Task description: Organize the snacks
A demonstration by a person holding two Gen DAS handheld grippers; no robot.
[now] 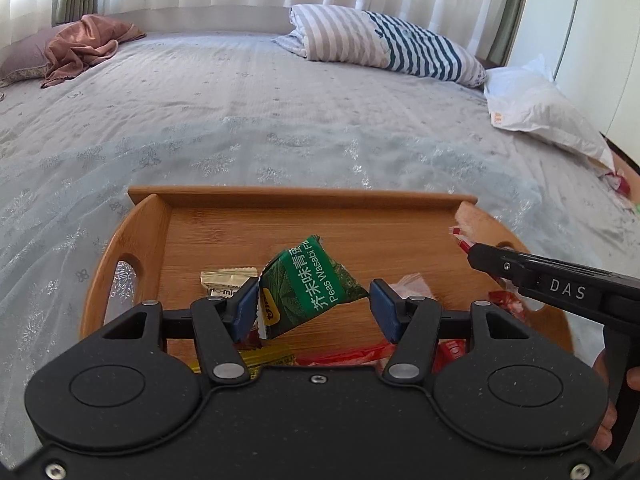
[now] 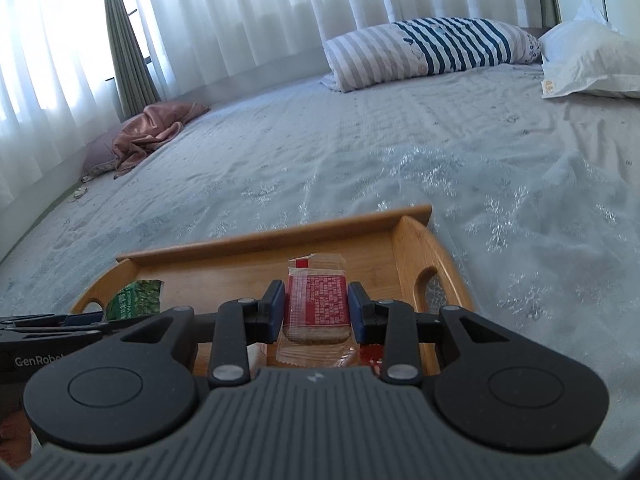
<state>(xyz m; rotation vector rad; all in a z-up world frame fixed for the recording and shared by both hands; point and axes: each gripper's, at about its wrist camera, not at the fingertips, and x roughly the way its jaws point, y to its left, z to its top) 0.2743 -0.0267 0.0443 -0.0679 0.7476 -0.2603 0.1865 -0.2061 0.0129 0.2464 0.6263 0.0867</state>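
Both grippers hang over a wooden tray [image 1: 224,232] that sits on the pale, patterned bedspread [image 1: 240,120]. The left gripper [image 1: 312,304] is clamped on a green packet of wasabi peas [image 1: 316,284]; the packet is pinched between the blue pads [image 1: 246,304], tilted and lifted clear of the tray floor. The right gripper [image 2: 316,310] grips a clear-wrapped biscuit packet with a red label [image 2: 316,304], its pads pressed against both long sides, the packet standing upright above the tray. From the left wrist view the right gripper reaches in from the right edge with the red end of its packet poking out past its tip, near the tray's right handle. Several snacks already lie in the tray at its near end: a small cream-coloured wrapped sweet [image 1: 228,278] just behind the left pad, a yellow wrapper [image 1: 268,358] and red wrappers [image 1: 352,356] partly hidden under the gripper body, and a pinkish packet [image 1: 412,286] by the right pad. The far half of the tray is bare wood. Further back on the bed lie a striped pillow [image 1: 384,44], a crumpled pink cloth [image 1: 84,48] at the left, and a white plastic bag [image 1: 536,108] at the right edge. A person's fingers [image 1: 604,420] show at the right gripper's handle.
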